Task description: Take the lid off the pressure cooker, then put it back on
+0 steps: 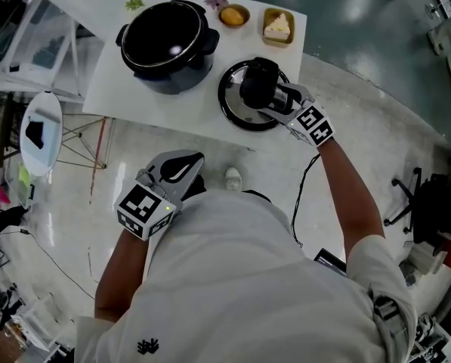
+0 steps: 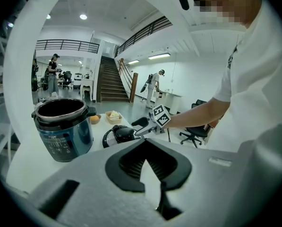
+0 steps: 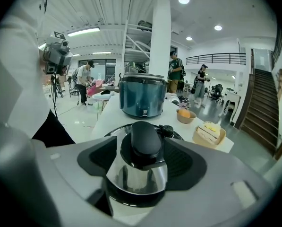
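A: What's closest?

B: The person's white shirt point(image 1: 240, 278), which fills the bottom of the head view. Just in front of it the left gripper point(image 1: 189, 165) is held low against the body, off the table, with the elbow bent and the forearm tucked in. Its jaws are closed, with nothing between them.

A: And the other arm?

B: The right forearm point(image 1: 346, 180) reaches forward, almost straight, with the wrist past the table's near edge. The right gripper point(image 1: 259, 85) sits over the lid point(image 1: 231, 106), its jaws clamped on either side of the lid's black handle point(image 3: 145, 138).

A: Where is the lid?

B: It is level, at the near right part of the white table point(image 1: 134, 100), just right of the pressure cooker point(image 1: 176, 78). I cannot tell whether it rests on the table or is just off it.

A: The cooker itself?

B: Open and upright, toward the far left corner. Beyond the lid, along the far edge, a small bowl point(image 1: 233, 15) with something orange and a square dish point(image 1: 277, 27) with a pale wedge sit side by side.
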`<state>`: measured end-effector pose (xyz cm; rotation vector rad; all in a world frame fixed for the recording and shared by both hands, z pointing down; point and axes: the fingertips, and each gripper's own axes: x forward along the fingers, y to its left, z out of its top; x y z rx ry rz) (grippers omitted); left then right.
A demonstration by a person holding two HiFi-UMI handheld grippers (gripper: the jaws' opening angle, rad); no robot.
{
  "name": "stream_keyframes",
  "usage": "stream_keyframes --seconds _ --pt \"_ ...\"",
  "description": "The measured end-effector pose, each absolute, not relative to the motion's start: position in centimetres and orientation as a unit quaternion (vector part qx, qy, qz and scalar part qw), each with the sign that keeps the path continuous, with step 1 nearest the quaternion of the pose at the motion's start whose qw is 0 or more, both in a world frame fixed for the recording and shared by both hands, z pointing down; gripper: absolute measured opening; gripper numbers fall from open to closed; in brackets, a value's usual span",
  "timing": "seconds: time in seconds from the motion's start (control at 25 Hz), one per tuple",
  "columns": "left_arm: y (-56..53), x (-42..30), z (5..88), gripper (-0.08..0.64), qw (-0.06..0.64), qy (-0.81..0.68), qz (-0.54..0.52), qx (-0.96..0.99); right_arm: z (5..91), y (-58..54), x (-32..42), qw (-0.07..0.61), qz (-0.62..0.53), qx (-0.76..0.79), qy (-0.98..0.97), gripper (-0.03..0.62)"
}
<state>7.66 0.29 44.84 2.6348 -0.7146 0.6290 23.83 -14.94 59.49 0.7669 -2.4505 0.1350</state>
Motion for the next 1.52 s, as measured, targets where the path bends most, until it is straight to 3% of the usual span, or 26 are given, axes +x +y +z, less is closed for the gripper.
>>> stream_keyframes --seconds 0.56,1.52 --pt "-1.0 3.6 45.5 0.008 0.187 -0.306 0.222 0.907 63.2 -18.9 19.3 0.300 0.058 0.233 -0.923 0.317" --pt "-2.4 3.4 44.9 0.008 0.180 -0.298 0.215 0.912 60.9 -18.0 19.9 0.299 0.069 0.236 -0.922 0.295"
